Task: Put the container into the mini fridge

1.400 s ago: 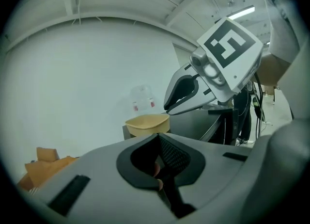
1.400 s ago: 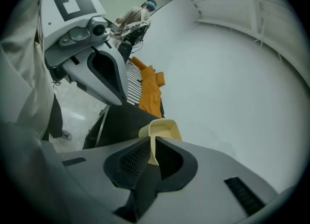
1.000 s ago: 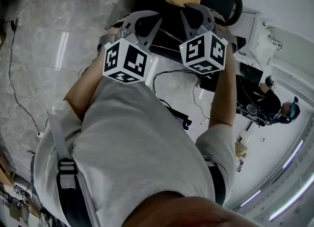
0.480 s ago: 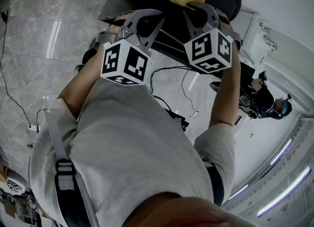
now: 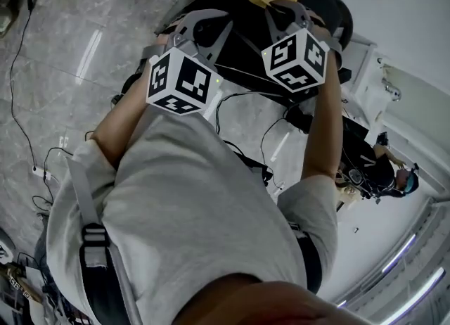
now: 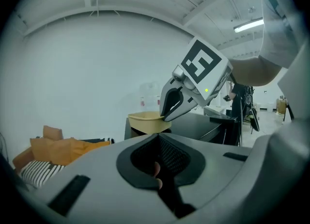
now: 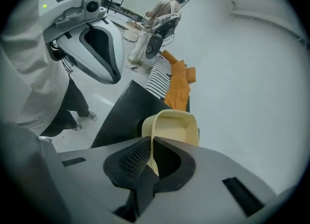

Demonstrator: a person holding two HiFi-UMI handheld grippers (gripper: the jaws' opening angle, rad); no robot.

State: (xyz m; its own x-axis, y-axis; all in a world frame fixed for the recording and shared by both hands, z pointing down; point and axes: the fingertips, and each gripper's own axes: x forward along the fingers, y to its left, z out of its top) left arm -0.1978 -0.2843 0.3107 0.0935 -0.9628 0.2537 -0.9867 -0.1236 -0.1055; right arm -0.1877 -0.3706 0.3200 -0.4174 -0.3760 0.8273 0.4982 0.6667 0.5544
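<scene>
Container (image 7: 177, 126), pale yellow and open-topped, near wall pinched between the jaws of the right tool (image 7: 151, 156), hanging beyond the tool tips over a black surface (image 7: 123, 116), left tool (image 6: 157, 162) pressed together, empty, near the container.

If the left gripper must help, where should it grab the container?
Probably the thin wall of the container, on the side opposite the right gripper, which pinches the near wall. Come over the open top, one jaw inside, one outside.
</scene>
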